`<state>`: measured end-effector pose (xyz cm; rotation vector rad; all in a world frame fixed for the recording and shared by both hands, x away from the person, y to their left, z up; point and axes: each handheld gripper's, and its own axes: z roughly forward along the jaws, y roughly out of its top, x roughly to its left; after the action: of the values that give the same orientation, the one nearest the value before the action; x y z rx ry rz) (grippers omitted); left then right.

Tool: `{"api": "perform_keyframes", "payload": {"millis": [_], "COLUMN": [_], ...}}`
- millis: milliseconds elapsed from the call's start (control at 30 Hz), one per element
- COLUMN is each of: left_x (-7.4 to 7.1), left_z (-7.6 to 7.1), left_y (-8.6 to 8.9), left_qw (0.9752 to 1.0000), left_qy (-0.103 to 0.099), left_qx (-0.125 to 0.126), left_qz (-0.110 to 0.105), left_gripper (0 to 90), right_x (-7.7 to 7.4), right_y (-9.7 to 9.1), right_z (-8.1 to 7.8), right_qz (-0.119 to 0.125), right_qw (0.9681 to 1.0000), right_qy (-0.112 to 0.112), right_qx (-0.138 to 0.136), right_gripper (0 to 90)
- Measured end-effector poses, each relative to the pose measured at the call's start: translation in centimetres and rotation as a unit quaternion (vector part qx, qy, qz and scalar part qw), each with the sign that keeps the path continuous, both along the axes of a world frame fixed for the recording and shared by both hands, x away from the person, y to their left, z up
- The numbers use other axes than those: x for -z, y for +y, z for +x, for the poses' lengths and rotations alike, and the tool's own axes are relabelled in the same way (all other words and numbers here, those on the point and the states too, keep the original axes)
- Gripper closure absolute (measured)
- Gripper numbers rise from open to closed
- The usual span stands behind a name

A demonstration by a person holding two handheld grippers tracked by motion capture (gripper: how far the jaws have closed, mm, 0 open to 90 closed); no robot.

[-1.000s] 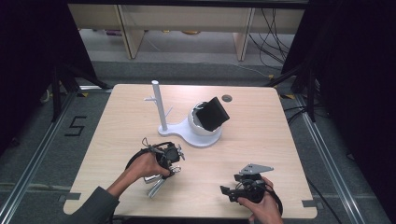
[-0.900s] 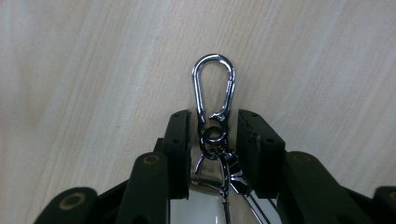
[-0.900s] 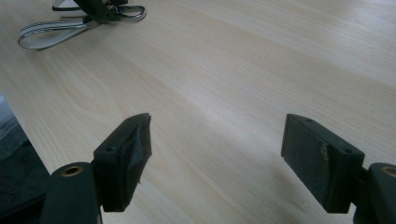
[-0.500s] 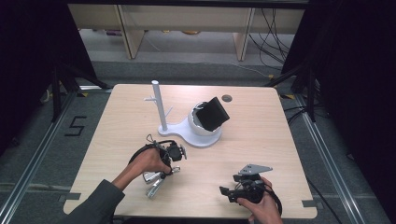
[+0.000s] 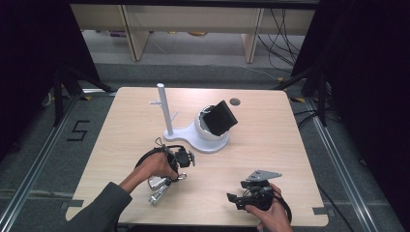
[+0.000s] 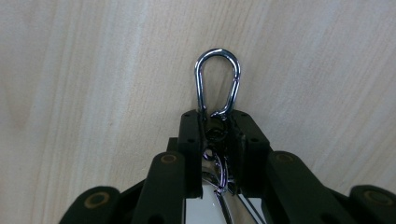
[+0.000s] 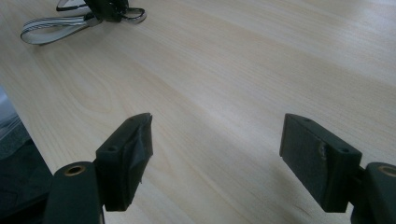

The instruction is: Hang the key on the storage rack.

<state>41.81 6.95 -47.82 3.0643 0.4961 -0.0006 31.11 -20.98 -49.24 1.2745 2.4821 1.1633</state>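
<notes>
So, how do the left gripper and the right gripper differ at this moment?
The left gripper has just been closing and is shut on a metal clip; the right gripper stands wide open with nothing between its jaws. The left gripper points down at the table; the right gripper looks along it at a low angle. Both are black and held by hand.

the clip (image 6: 217,79) is shining chrome silver, the jaws gripping it showing matte black. the table (image 5: 270,145) is showing pale wood grain. the stand (image 5: 167,113) is looking white, its pouch (image 5: 221,117) black.
</notes>
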Motion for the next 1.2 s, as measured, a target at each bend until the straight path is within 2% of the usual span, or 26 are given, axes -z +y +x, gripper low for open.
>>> {"api": "perform_keyframes", "payload": {"millis": [100,133,167,200,233,267,300,333,367,400,633,667,733,833,900,933,1067,1100,1133,1200], "left_x": [0.0,0.0,0.0,0.0,-0.1,-0.1,-0.2,-0.3,-0.6,-0.9,-2.6,-2.8,-3.4,-4.4,-5.1,-5.5,-6.8,-7.3,-7.6,-8.4], "left_z": [-0.1,-0.1,0.0,0.0,-0.1,-0.1,-0.1,-0.2,-0.1,0.0,0.2,0.2,0.3,0.4,0.5,0.5,0.6,0.7,0.7,0.8], "left_y": [0.1,0.1,0.2,0.2,0.2,0.3,0.3,0.4,0.4,0.6,2.1,2.3,2.7,3.4,3.9,4.2,5.2,5.4,5.6,6.1], "left_qw": [1.0,1.0,1.0,1.0,0.9999,0.9999,0.9999,0.9998,0.9998,0.9997,0.9985,0.9981,0.9976,0.9963,0.9957,0.9952,0.9948,0.9941,0.9939,0.9926], "left_qy": [-0.003,-0.001,0.003,-0.002,0.002,0.005,0.001,0.001,-0.002,-0.007,-0.023,-0.027,-0.032,-0.041,-0.044,-0.052,-0.057,-0.065,-0.066,-0.075], "left_qx": [0.005,0.005,0.002,0.001,0.0,-0.003,0.0,0.0,-0.001,0.002,-0.017,-0.021,-0.025,-0.034,-0.04,-0.042,-0.053,-0.056,-0.058,-0.064], "left_qz": [-0.003,-0.004,-0.006,-0.009,-0.011,-0.014,-0.015,-0.018,-0.021,-0.025,-0.047,-0.051,-0.055,-0.067,-0.071,-0.071,-0.065,-0.066,-0.067,-0.071], "left_gripper": [75.2,75.2,75.2,75.2,75.2,75.2,75.2,75.2,75.2,75.2,75.2,75.2,75.2,75.2,75.2,75.2,75.2,75.2,75.2,75.2], "right_x": [-0.1,-0.1,-0.1,-0.1,-0.1,-0.1,-0.1,-0.1,-0.1,-0.1,-0.1,-0.2,-0.1,0.0,0.0,0.0,0.1,0.0,0.0,0.0], "right_y": [0.0,0.0,-0.1,-0.1,-0.1,-0.1,0.0,0.0,0.0,-0.1,-0.1,0.0,-0.1,-0.1,-0.1,-0.1,-0.1,0.0,-0.1,-0.1], "right_z": [0.1,-0.1,0.1,0.0,0.0,0.1,-0.1,0.0,-0.1,0.1,0.1,0.0,0.1,0.2,0.1,0.1,0.2,0.0,0.2,0.2], "right_qz": [0.003,0.007,0.004,0.006,0.006,0.007,0.01,0.008,0.008,0.005,0.006,0.009,0.005,0.005,0.003,0.006,0.002,0.006,0.003,0.003], "right_qw": [1.0,0.9999,1.0,1.0,0.9999,1.0,0.9998,0.9999,0.9999,1.0,1.0,0.9999,1.0,1.0,1.0,0.9999,1.0,0.9998,1.0,1.0], "right_qy": [-0.001,0.007,-0.001,0.003,0.006,0.0,0.012,0.009,0.009,-0.002,-0.004,0.01,0.0,0.0,0.001,0.006,-0.001,0.012,0.001,0.003], "right_qx": [0.001,0.005,0.0,0.002,0.008,0.001,0.008,0.006,0.006,0.003,0.006,0.009,0.002,0.004,0.005,0.007,0.004,0.011,0.004,0.005], "right_gripper": [26.8,26.8,26.9,26.9,26.9,26.9,26.9,26.8,26.9,26.9,26.9,26.9,26.9,26.9,26.9,26.9,26.9,26.9,26.9,26.9]}}
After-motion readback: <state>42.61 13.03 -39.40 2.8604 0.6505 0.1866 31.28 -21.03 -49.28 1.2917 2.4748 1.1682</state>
